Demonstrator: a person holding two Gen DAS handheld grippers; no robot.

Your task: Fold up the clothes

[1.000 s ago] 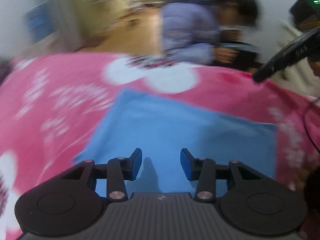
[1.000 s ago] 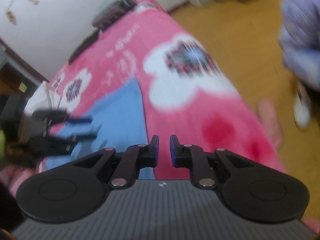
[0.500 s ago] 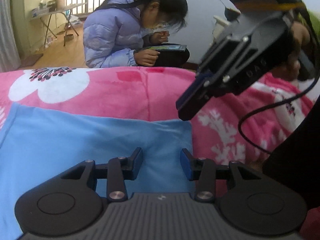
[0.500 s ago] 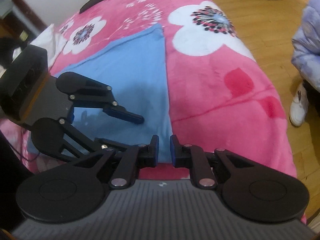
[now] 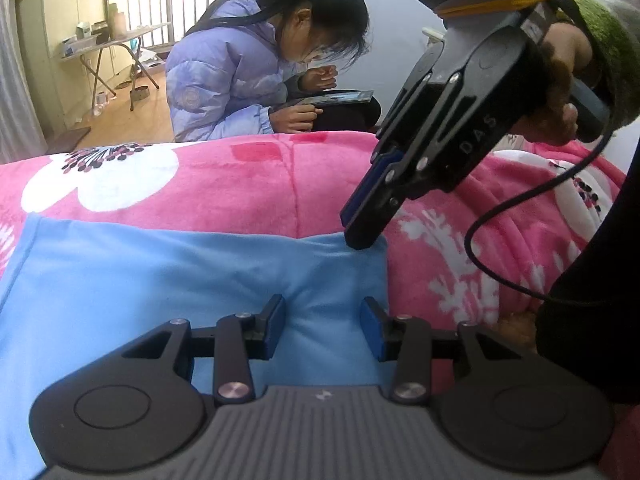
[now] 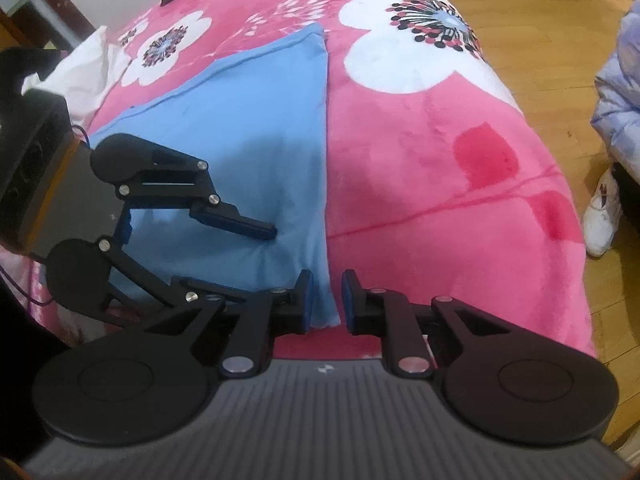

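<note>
A light blue garment (image 5: 160, 280) lies flat on a pink flowered blanket (image 5: 256, 184). My left gripper (image 5: 324, 328) is open and low over the garment's near edge, close to its right corner, with blue cloth showing between the fingers. My right gripper (image 6: 326, 300) has only a narrow gap between its pads, and the garment's (image 6: 248, 128) near corner edge runs into that gap without being pinched. From the left wrist view the right gripper (image 5: 360, 236) points down with its tips touching that corner. From the right wrist view the left gripper (image 6: 256, 264) hovers open over the cloth.
A person in a lilac jacket (image 5: 224, 80) crouches beyond the bed's far edge, looking at a tablet. A folding table (image 5: 108, 44) stands on the wooden floor (image 6: 540, 52). A white pillow (image 6: 80, 72) lies at the bed's left. A black cable (image 5: 492, 240) trails from the right gripper.
Both grippers have dropped toward the garment's near edge. The right gripper's tips have come down onto the corner, and the left gripper has shifted right along the edge. Finger gaps look unchanged.
</note>
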